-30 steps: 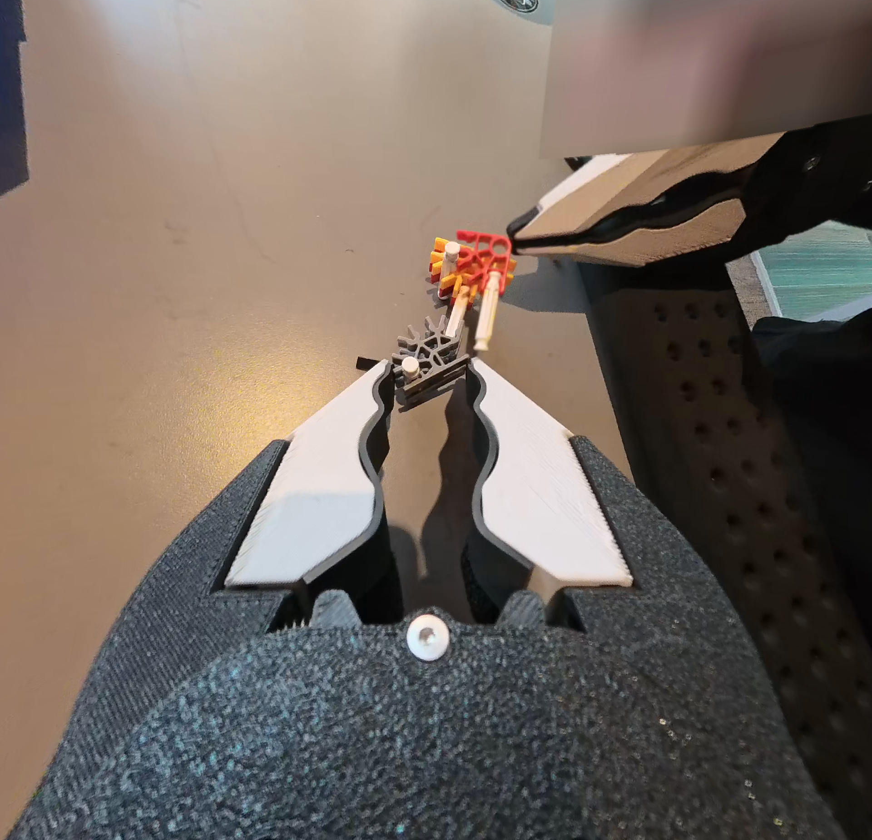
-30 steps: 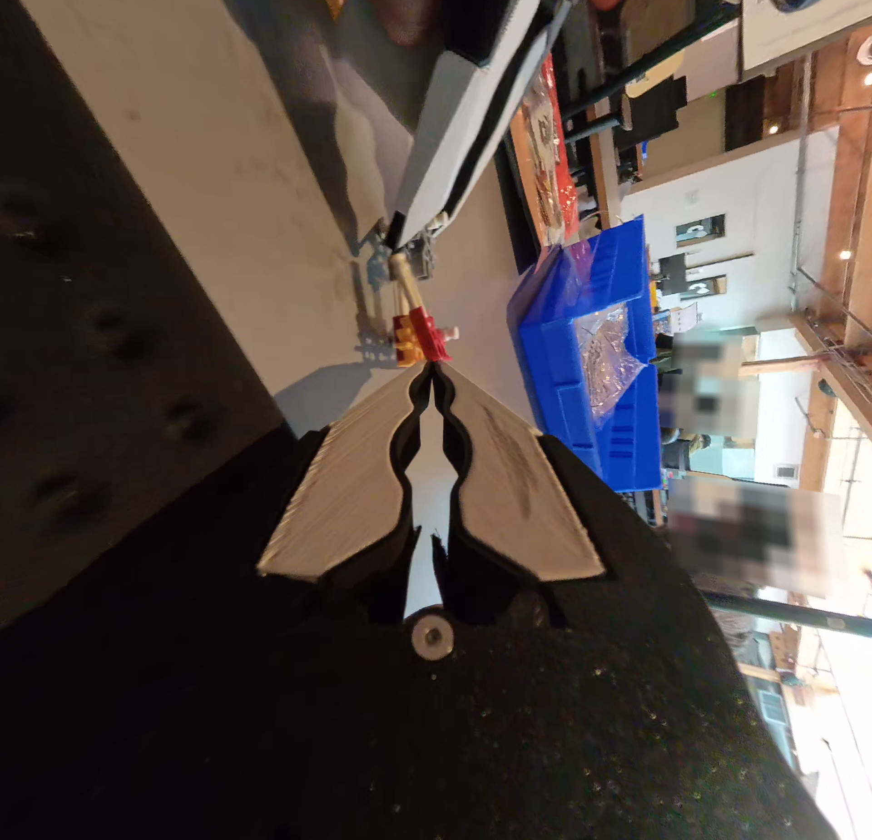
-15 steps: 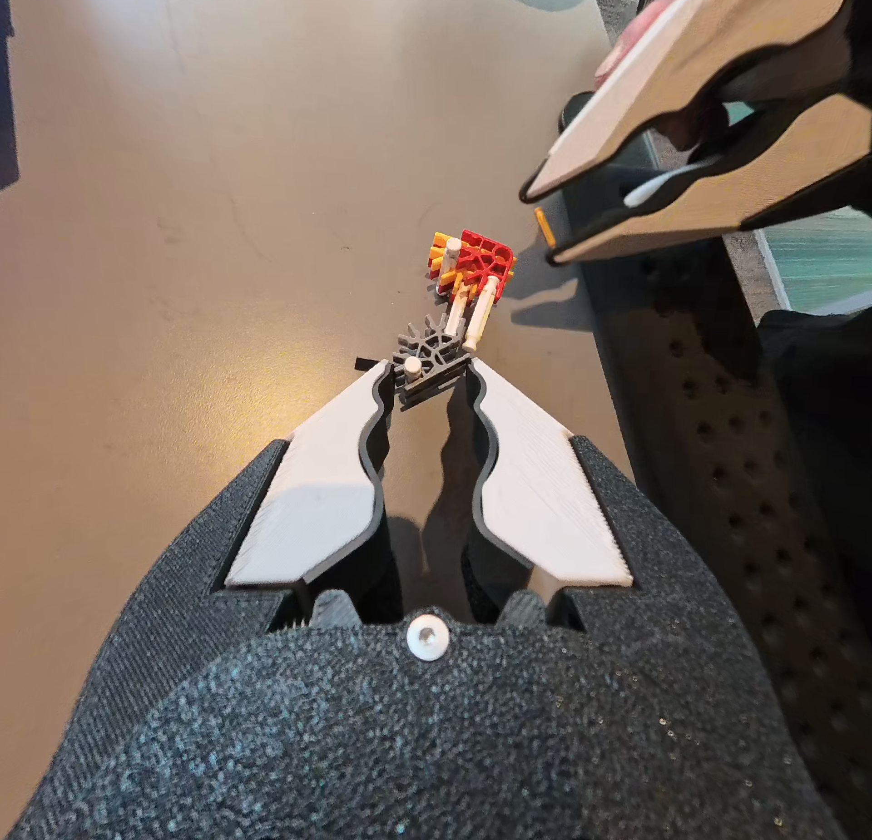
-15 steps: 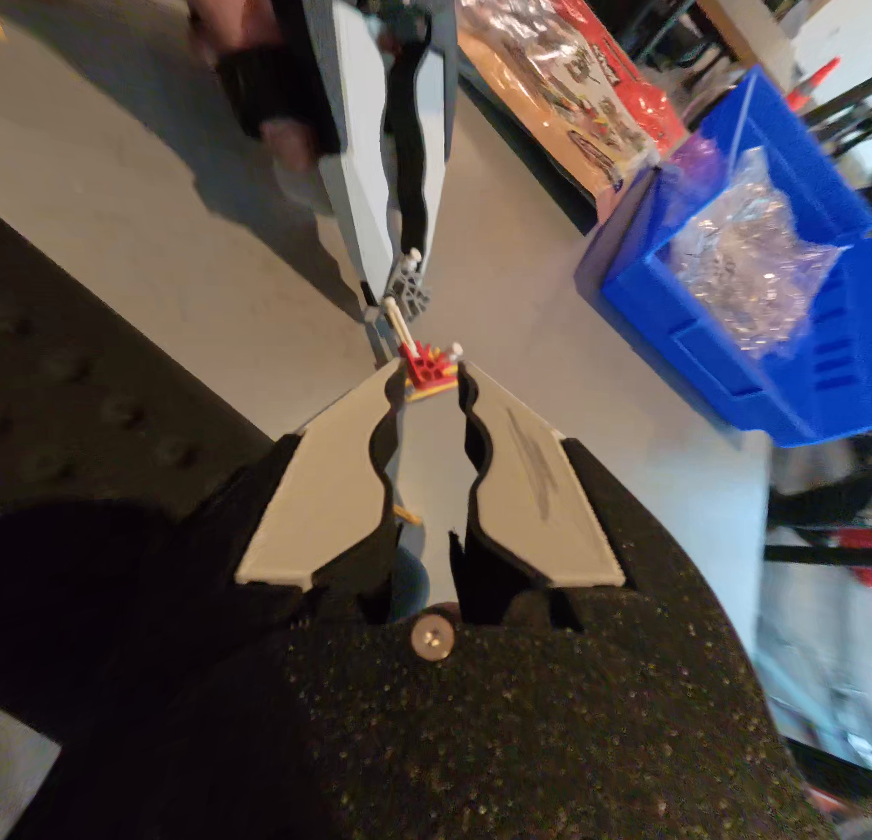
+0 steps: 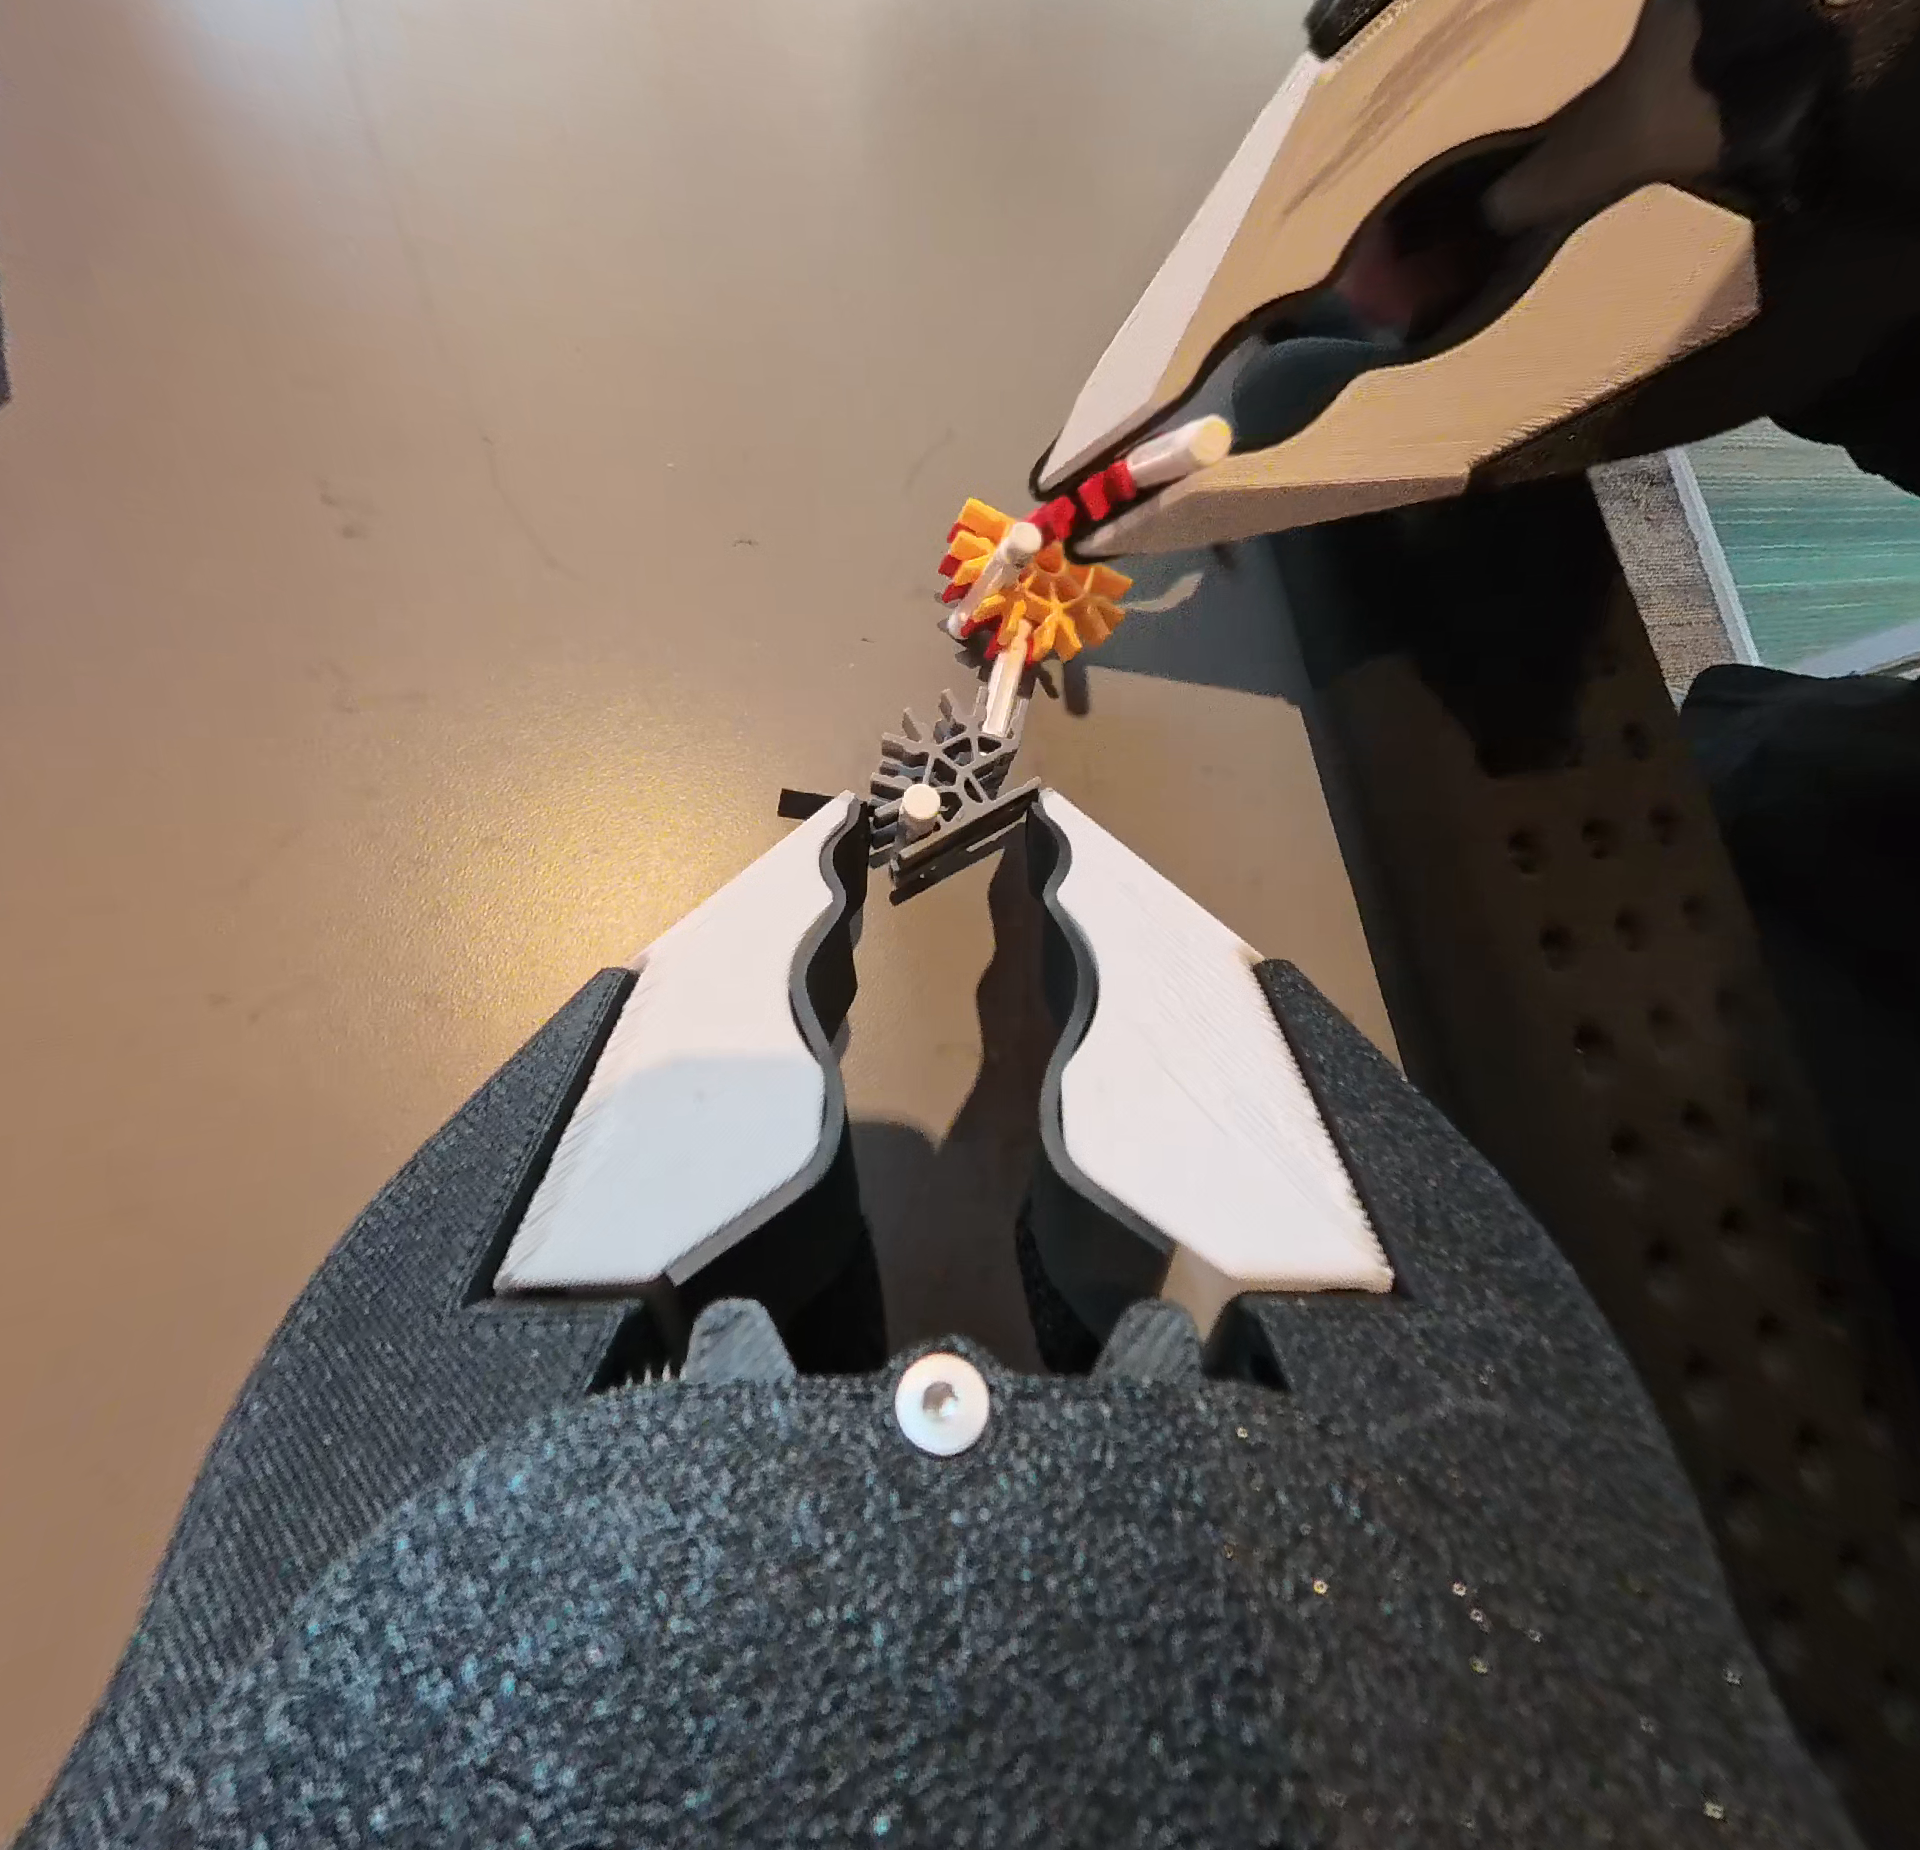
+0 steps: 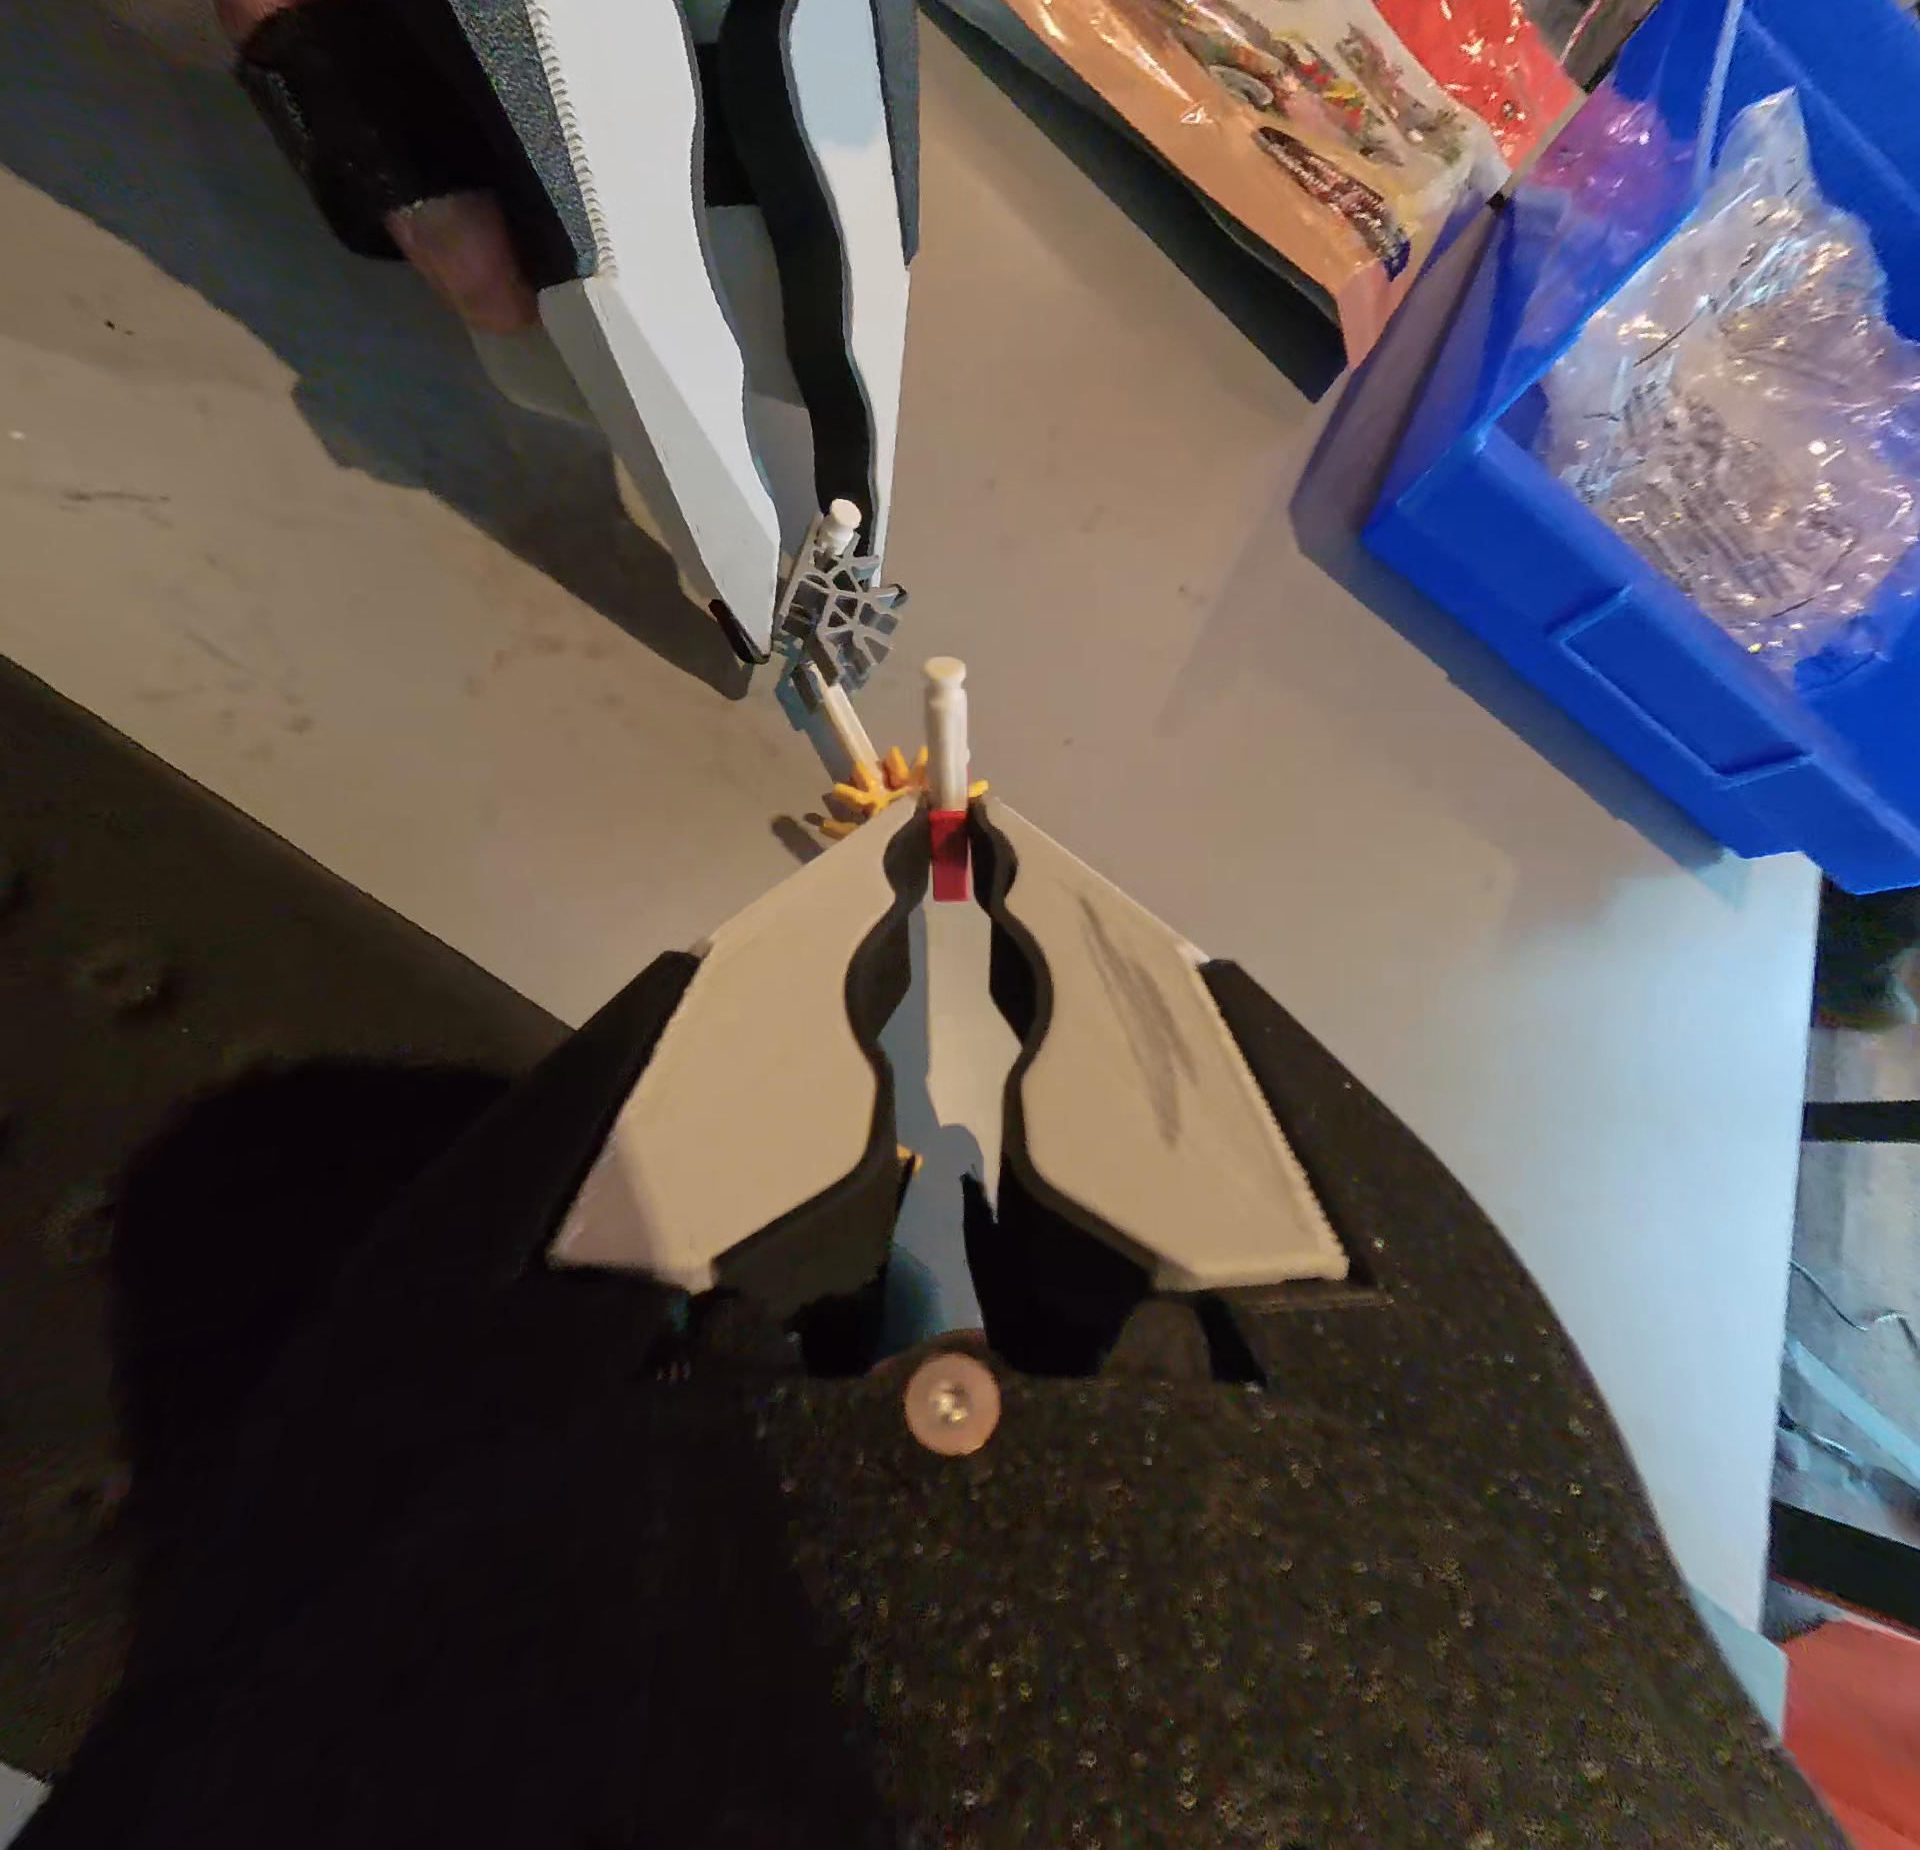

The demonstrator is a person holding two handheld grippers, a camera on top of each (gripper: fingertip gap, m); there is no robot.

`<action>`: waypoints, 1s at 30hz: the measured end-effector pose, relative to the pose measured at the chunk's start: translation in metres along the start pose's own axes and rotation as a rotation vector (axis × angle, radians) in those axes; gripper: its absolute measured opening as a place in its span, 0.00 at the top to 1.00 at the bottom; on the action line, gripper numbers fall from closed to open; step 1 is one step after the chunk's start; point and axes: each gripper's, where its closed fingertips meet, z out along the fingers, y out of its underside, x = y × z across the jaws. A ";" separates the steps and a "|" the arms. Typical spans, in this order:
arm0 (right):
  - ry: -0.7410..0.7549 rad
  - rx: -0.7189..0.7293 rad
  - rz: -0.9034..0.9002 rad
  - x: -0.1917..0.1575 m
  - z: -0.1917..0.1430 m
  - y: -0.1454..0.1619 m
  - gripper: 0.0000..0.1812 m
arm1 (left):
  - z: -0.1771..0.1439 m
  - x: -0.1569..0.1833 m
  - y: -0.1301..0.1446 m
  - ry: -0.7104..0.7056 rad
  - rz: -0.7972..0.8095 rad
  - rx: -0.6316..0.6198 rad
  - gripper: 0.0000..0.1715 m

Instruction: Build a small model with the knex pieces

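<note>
My left gripper [image 5: 948, 834] is clamped on the grey connector [image 5: 940, 772], just above the worktop [image 5: 416, 450]. My right gripper [image 6: 945, 824] pinches the red connector [image 6: 948, 860] beyond it. The white rod [image 5: 1003, 694] joins them: light, stiff plastic, likely slippery; grip connector faces.

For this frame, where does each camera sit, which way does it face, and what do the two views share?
Left wrist view: on the left gripper, looking down at the table; its jaws grip the grey connector.
Right wrist view: on the right gripper, facing the blue bin; its jaws pinch the red piece.
Shared: the toy assembly and both grippers.
</note>
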 end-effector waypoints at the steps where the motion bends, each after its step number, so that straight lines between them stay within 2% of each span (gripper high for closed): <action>1: 0.016 -0.002 -0.008 0.002 -0.001 0.000 0.97 | 0.000 0.000 0.000 -0.001 0.001 -0.002 0.84; 6: 0.126 -0.038 -0.129 0.011 0.000 0.003 0.97 | 0.002 0.002 -0.001 0.004 0.002 -0.001 0.84; 10: 0.124 -0.056 -0.197 0.002 0.003 0.006 0.96 | 0.002 0.002 0.000 0.006 0.004 -0.005 0.84; 16: 0.096 -0.068 -0.205 -0.005 -0.001 0.002 0.90 | 0.002 0.002 0.000 0.012 -0.002 0.000 0.84; 23: 0.038 -0.033 -0.074 -0.003 -0.008 0.000 0.86 | 0.002 0.002 0.000 0.013 -0.003 0.000 0.84; 30: -0.070 -0.089 0.110 0.003 -0.022 0.030 0.80 | 0.002 0.002 0.000 -0.002 0.016 -0.013 0.84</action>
